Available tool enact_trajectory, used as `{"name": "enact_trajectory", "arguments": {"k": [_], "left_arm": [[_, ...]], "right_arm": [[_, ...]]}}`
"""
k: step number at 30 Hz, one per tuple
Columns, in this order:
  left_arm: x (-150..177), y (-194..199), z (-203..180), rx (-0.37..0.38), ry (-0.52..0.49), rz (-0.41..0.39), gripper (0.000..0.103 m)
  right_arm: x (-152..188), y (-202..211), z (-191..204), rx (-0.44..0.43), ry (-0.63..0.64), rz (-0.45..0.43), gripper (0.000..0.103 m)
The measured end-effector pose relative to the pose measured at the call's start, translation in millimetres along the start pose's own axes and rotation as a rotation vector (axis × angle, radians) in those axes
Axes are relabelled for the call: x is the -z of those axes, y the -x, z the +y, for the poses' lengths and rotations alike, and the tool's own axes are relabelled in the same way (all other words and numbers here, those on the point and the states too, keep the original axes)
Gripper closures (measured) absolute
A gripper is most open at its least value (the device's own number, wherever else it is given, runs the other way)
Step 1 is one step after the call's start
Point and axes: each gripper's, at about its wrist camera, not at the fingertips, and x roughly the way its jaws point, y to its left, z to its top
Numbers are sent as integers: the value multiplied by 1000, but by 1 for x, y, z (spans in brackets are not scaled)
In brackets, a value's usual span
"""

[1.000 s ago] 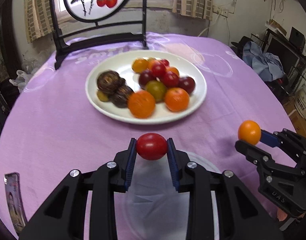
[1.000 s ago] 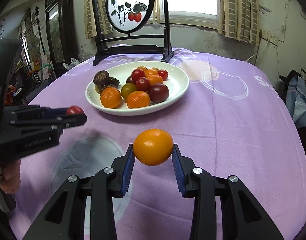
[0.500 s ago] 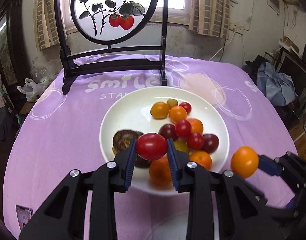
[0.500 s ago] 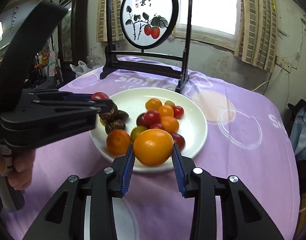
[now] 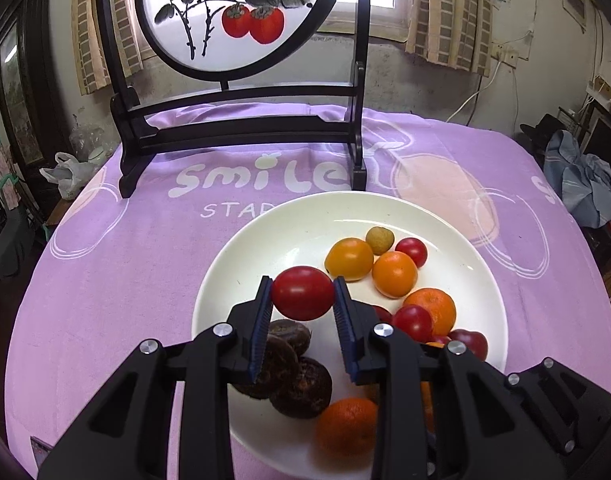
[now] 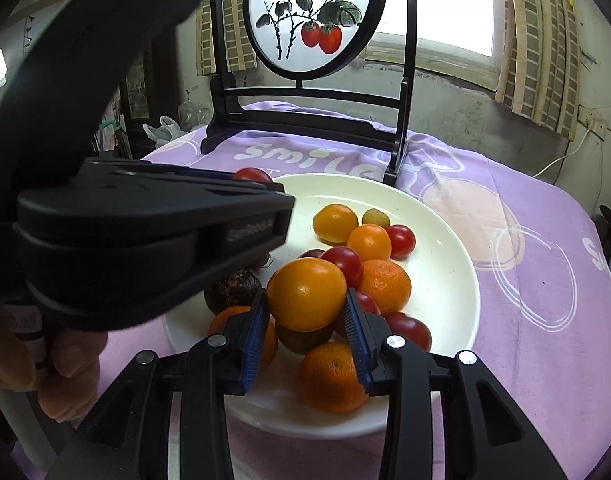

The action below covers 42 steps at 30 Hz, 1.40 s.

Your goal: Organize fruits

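My left gripper (image 5: 302,294) is shut on a red tomato (image 5: 302,293) and holds it above the left half of the white plate (image 5: 305,216). My right gripper (image 6: 306,295) is shut on an orange fruit (image 6: 306,294) above the plate's near side (image 6: 445,272). The plate holds several tomatoes, tangerines and dark brown fruits (image 5: 289,380). In the right wrist view the left gripper's body (image 6: 145,236) fills the left side, with the red tomato (image 6: 252,174) at its tip.
A black wooden stand (image 5: 241,136) with a round painted screen stands behind the plate on the purple cloth (image 5: 105,264). A white plastic bag (image 5: 67,172) lies off the table's far left. Clothes (image 5: 581,184) lie at the right.
Both grippers moved forward from the near table area to above the plate, each still holding its fruit. The plate and stand loom closer.
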Motion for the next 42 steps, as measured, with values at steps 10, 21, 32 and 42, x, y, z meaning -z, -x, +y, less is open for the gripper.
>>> {"name": "enact_trajectory", "arguments": {"k": [10,21,32,42], "left_arm": [[8,4,-2,-53,7,-20,25],[44,53,3,-7,24,-30,16],[100,103,9,42,57,-31,13],[142,116,7,50,39,-6,13]], "right_arm": [[8,14,-10,-16,-64,-37,55],[35,57,-18,-12,-113,-43,48],[73,96,-15,-15,-186,-45,43],[106,121,-7,32,-194,-33,35]]}}
